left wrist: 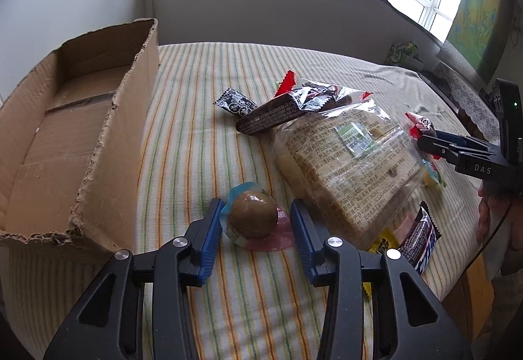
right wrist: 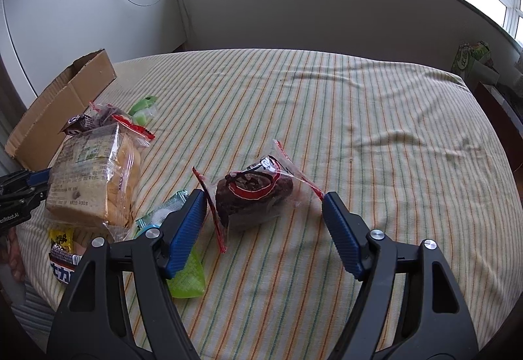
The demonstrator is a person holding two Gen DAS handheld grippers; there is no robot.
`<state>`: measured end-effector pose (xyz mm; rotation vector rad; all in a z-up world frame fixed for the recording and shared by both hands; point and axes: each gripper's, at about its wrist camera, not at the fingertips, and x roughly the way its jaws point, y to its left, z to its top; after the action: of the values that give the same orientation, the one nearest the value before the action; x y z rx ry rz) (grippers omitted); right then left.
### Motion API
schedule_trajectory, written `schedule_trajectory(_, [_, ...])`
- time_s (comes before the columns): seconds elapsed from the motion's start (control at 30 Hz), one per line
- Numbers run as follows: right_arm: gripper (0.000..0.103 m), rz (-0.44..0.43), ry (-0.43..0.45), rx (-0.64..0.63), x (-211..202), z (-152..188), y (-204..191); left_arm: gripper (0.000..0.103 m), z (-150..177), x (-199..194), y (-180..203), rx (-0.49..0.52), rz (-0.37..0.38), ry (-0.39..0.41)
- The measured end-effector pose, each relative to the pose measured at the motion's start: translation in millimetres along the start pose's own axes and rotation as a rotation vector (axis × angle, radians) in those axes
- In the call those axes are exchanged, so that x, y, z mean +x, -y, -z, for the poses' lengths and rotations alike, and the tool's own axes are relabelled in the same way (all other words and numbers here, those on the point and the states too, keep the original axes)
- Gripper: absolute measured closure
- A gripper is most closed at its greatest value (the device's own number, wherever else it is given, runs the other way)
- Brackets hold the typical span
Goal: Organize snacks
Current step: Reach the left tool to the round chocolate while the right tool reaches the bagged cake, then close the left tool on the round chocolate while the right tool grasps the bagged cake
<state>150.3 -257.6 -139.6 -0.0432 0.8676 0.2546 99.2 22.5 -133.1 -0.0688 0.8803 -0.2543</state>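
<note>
Brown wrapped egg (left wrist: 251, 214) lies between the left gripper's (left wrist: 256, 222) parted jaws.

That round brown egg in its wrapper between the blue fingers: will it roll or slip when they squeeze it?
The egg looks round and smooth, so it may roll or squirt sideways if the left tool closes off-centre. Its glossy plastic wrapper probably makes it slippery. The loose wrapper edges lying flat on the striped cloth might slow any rolling a little.
</note>
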Motion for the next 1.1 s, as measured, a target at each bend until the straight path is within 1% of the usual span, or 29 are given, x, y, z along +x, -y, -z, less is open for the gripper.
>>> schedule_trajectory(0.1, [0.031,-0.017,0.011,0.0,0,-1,1,0.072,-1,-2,-4,-0.027,0.006,0.015])
schedule_trajectory(0.13, [0.035,-0.025,0.016,0.0,-1,-1,1,0.076,-2,-2,-5,-0.03,0.006,0.02])
schedule_trajectory(0.17, [0.068,-0.035,0.026,-0.004,-3,-1,0,0.076,-1,-3,-5,-0.031,0.005,0.023])
schedule_trajectory(0.2, [0.086,-0.031,0.031,-0.004,-3,-2,0,0.077,-1,-3,-5,-0.035,0.005,0.026])
schedule_trajectory(0.23, [0.098,-0.019,0.035,0.002,-3,-1,1,0.078,-1,-4,-6,-0.039,0.007,0.03])
schedule_trajectory(0.37, [0.097,-0.04,-0.015,0.018,2,2,4,0.078,0,-5,-6,-0.045,0.011,0.039])
schedule_trajectory(0.4, [0.095,-0.046,-0.021,0.022,0,4,6,0.078,0,-5,-6,-0.045,0.012,0.039])
schedule_trajectory(0.43, [0.085,-0.054,-0.018,0.038,-3,5,9,0.078,0,-5,-6,-0.045,0.014,0.039])
schedule_trajectory(0.47, [0.059,-0.06,-0.013,0.064,-8,7,13,0.078,0,-5,-6,-0.044,0.015,0.039])
schedule_trajectory(0.5, [0.039,-0.063,-0.004,0.092,-13,7,17,0.078,0,-6,-6,-0.045,0.016,0.041])
schedule_trajectory(0.53, [0.008,-0.062,0.007,0.118,-17,6,22,0.078,0,-7,-6,-0.046,0.017,0.044])
schedule_trajectory(0.57, [0.0,-0.064,0.02,0.134,-20,4,25,0.078,0,-7,-7,-0.048,0.019,0.045])
schedule_trajectory(0.63, [0.0,-0.089,0.03,0.169,-21,-3,31,0.078,1,-7,-7,-0.05,0.024,0.045])
schedule_trajectory(0.7, [0.0,-0.135,0.029,0.219,-15,-13,37,0.078,1,-7,-8,-0.053,0.03,0.046])
schedule_trajectory(0.83, [0.001,-0.177,-0.017,0.272,11,-33,34,0.078,1,-8,-10,-0.058,0.04,0.05])
schedule_trajectory(0.87, [0.005,-0.179,-0.017,0.274,16,-36,31,0.078,1,-8,-10,-0.059,0.042,0.051])
schedule_trajectory(0.9, [0.009,-0.178,-0.013,0.274,21,-38,28,0.078,0,-8,-11,-0.061,0.042,0.052])
schedule_trajectory(0.93, [0.025,-0.161,-0.016,0.27,25,-40,26,0.078,1,-9,-12,-0.065,0.042,0.053])
schedule_trajectory(0.97, [0.051,-0.14,-0.028,0.26,30,-41,23,0.078,1,-10,-13,-0.068,0.042,0.055])
schedule_trajectory(1.0, [0.068,-0.128,-0.039,0.252,35,-40,21,0.078,1,-10,-14,-0.07,0.043,0.057])
schedule_trajectory(1.03, [0.07,-0.129,-0.034,0.252,36,-39,21,0.079,1,-12,-14,-0.069,0.044,0.059])
schedule_trajectory(1.1, [0.07,-0.121,-0.027,0.234,36,-39,17,0.079,1,-15,-14,-0.066,0.045,0.065])
